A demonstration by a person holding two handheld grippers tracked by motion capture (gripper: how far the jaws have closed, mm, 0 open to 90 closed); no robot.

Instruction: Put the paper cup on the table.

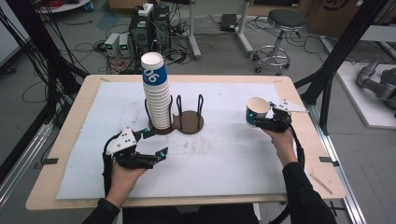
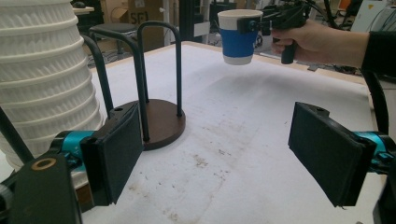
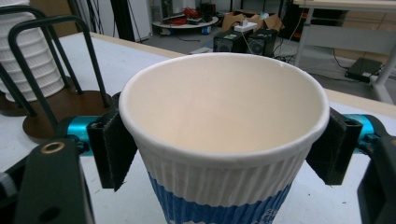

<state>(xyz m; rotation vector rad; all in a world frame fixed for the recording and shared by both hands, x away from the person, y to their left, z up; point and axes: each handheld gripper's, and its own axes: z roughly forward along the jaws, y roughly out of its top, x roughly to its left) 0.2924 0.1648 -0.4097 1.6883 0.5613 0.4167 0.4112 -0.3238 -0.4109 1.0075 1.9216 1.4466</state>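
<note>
Two wire-post stands point(image 1: 189, 119) between cup stack point(image 1: 156, 95) and held cup point(image 1: 256, 111).

A pale wooden tabletop point(image 1: 70, 140) carries a white mat point(image 1: 224, 154) bearing scuffs and brown stains near its centre. Beyond the far edge, on the grey floor, stand two black computer towers point(image 1: 150, 29) amid tangled cables, with two small grey boxes point(image 1: 117, 44) to their left. A round black stool point(image 1: 280, 32) on a chrome base stands at far right. Black frame struts point(image 1: 343, 44) rise on both sides.
</note>
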